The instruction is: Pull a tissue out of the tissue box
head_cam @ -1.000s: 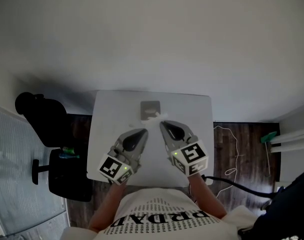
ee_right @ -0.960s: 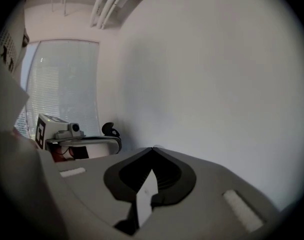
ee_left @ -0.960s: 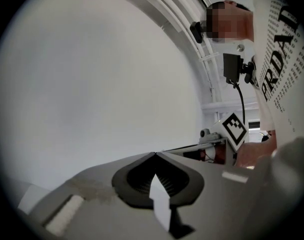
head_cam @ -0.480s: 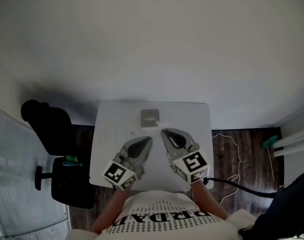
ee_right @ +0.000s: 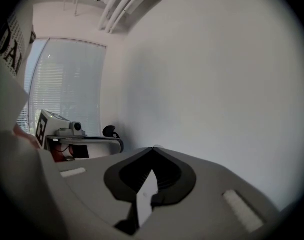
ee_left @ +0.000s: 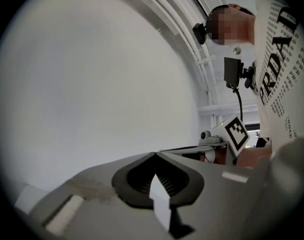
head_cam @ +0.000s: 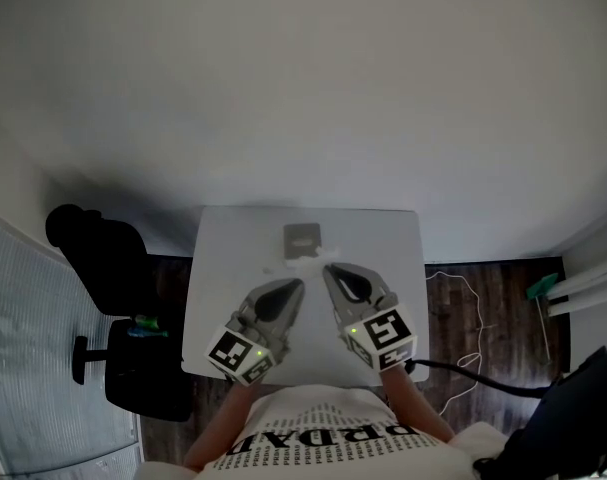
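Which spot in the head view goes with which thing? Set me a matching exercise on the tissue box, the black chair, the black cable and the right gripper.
Things:
1. tissue box
2. black chair
3. black cable
4. right gripper

Places:
A. on the floor, left of the table
B. above the table's near part, right of centre
C. on the table's far part, mid-width
D. on the floor, right of the table

Pairs: 1-C, 2-A, 3-D, 4-B

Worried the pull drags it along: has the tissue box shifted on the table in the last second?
No. The tissue box sits just as near the table's far edge as before, still centred across it. Only the head view's framing has shifted.
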